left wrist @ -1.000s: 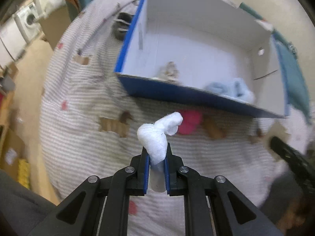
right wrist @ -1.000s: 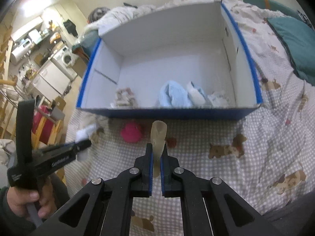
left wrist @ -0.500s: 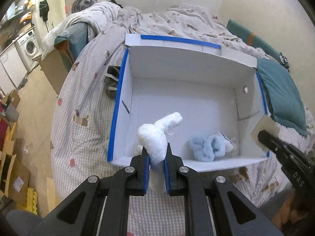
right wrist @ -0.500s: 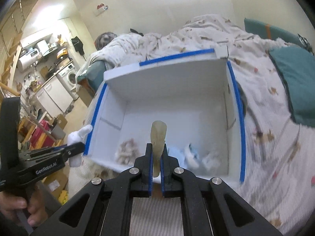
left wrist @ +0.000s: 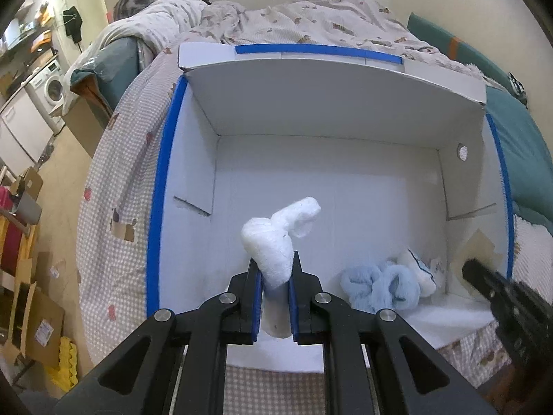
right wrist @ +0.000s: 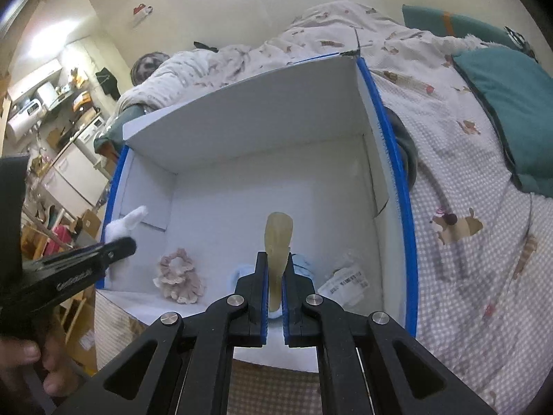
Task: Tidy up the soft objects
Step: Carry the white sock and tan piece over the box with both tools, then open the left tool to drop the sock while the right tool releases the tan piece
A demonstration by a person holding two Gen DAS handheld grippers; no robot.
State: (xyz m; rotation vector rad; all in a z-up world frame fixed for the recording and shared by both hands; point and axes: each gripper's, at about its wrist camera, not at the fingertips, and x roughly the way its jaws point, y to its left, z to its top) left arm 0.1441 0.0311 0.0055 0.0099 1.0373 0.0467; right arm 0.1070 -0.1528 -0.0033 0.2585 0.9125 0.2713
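My left gripper (left wrist: 274,273) is shut on a white fluffy soft item (left wrist: 276,242) and holds it above the near part of the white box with blue rim (left wrist: 162,180). My right gripper (right wrist: 275,269) is shut on a beige flat soft piece (right wrist: 279,242) over the same box (right wrist: 397,180). Inside lie a light blue fluffy item (left wrist: 380,287), a white tagged piece (right wrist: 345,282) and a pink scrunchie (right wrist: 178,276). The left gripper with its white item also shows in the right wrist view (right wrist: 128,221) at the box's left wall.
The box sits on a bed with a checked, dog-print cover (right wrist: 477,242). A teal pillow (right wrist: 511,110) lies to the right. Cardboard boxes (left wrist: 31,311) and a washing machine (left wrist: 52,86) stand on the floor to the left.
Both grippers have moved forward from in front of the box to above its inside, each still holding its item. The pink item on the bed is out of view.
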